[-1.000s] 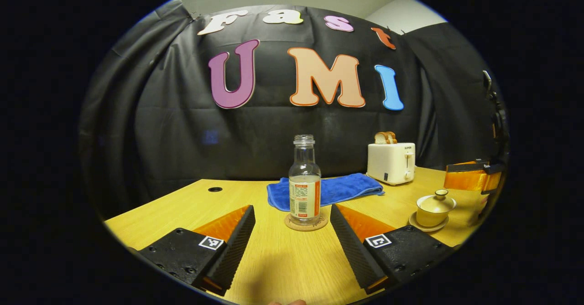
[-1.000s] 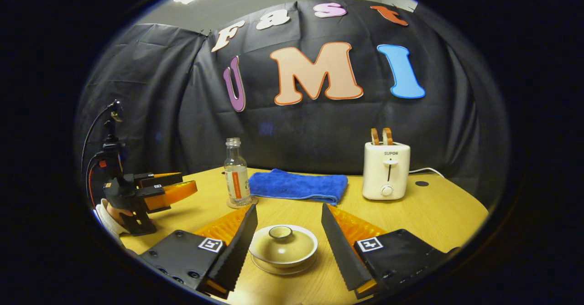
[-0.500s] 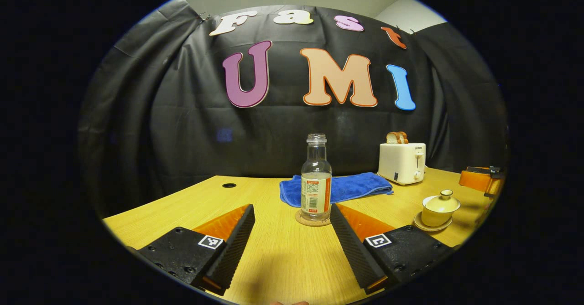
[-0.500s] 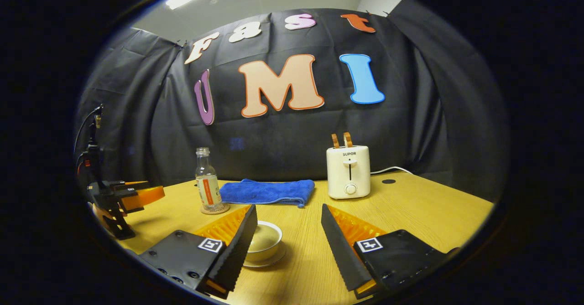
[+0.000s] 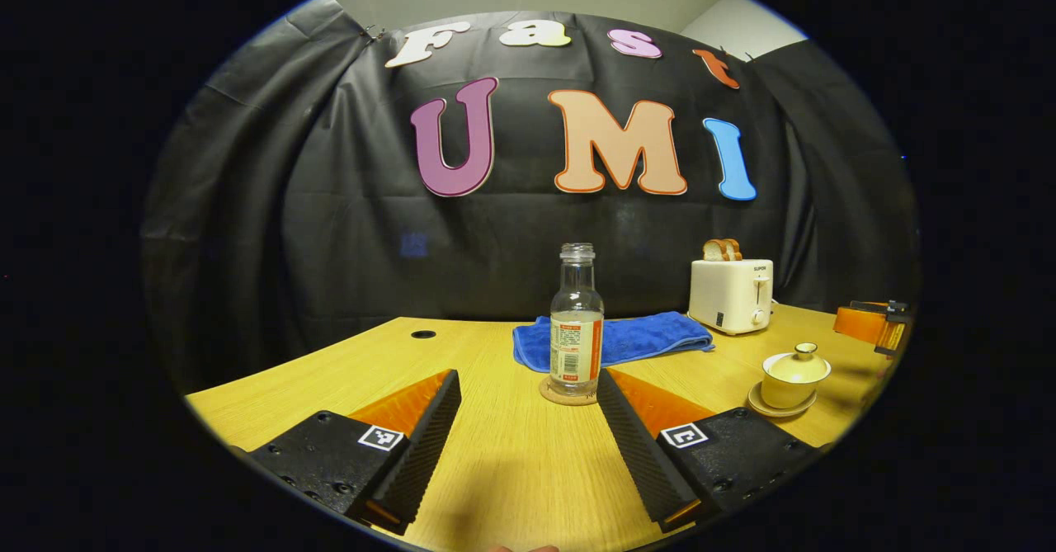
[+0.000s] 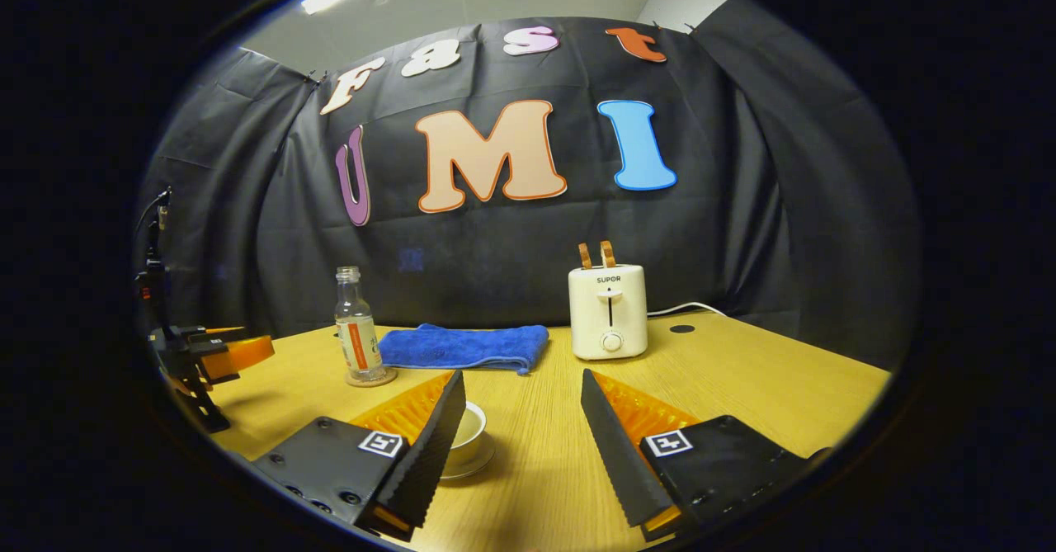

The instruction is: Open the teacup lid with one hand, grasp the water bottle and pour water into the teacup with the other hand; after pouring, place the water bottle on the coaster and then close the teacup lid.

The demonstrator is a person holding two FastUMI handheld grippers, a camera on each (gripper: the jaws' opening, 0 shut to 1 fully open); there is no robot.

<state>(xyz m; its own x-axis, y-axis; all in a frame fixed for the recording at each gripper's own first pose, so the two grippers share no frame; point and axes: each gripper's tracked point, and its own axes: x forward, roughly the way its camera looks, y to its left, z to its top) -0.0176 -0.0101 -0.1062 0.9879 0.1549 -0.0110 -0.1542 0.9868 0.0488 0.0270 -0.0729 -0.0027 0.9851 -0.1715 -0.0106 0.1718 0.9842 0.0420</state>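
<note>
The bottle [image 5: 576, 321] stands upright on its coaster [image 5: 568, 393], uncapped and partly full, near the middle of the bench [image 5: 495, 469]. The teacup [image 5: 794, 370] sits on its saucer with the lid [image 5: 796, 361] on, well to the right of the bottle in the left gripper view. Judging by this, the lid-opening step is not yet done.

The left gripper [image 5: 528, 445] hovers low over the bench with jaws spread wide and nothing between them, the bottle ahead, a little right of centre. The right gripper [image 6: 520, 445] is also released and empty; the teacup [image 6: 467, 436] peeks out just behind its left finger, off to the side of the gap.

To do the step well, the right gripper should swing left until the lid's knob sits squarely between the jaws, then come down and pinch the knob itself, not the rim. Lift it straight up so the cup does not slide on its saucer. The left gripper should centre on the bottle's body below the shoulder before closing.
</note>
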